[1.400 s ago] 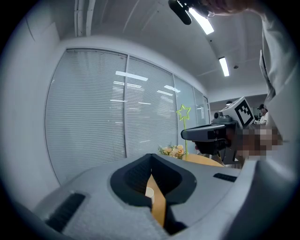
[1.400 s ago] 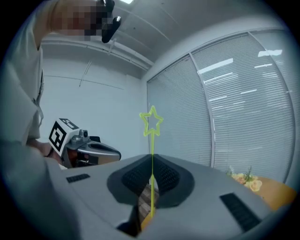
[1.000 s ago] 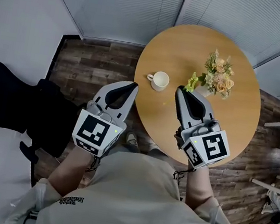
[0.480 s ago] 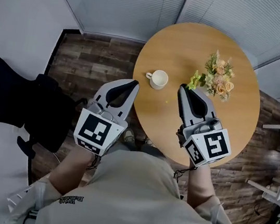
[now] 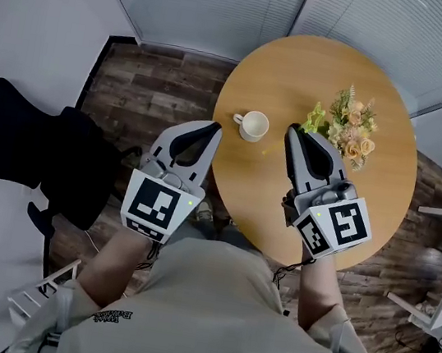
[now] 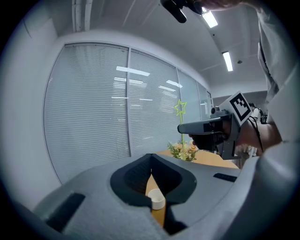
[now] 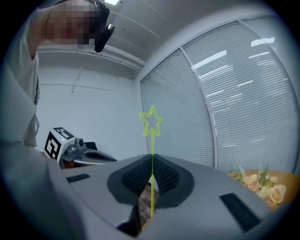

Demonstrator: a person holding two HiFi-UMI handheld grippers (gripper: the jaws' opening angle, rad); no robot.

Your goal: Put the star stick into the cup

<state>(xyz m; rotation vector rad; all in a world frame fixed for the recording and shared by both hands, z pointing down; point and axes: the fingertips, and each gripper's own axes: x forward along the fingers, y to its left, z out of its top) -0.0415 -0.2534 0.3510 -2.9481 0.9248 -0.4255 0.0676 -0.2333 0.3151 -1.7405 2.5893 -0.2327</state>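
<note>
A white cup stands near the left edge of the round wooden table. My right gripper hovers over the table just right of the cup, shut on the thin green star stick. The stick stands upright between the jaws with the star on top. From above only its green tip shows. My left gripper is shut and holds nothing, at the table's left rim beside the cup. In the left gripper view the cup shows below the closed jaws, and the stick rises from the right gripper.
A bunch of orange and cream flowers stands on the table right of the right gripper. A black chair is on the wooden floor at the left. Windows with blinds run behind the table.
The right gripper with the stick has drifted slightly farther over the table, toward the flowers. The left gripper has barely moved. Both stay shut.
</note>
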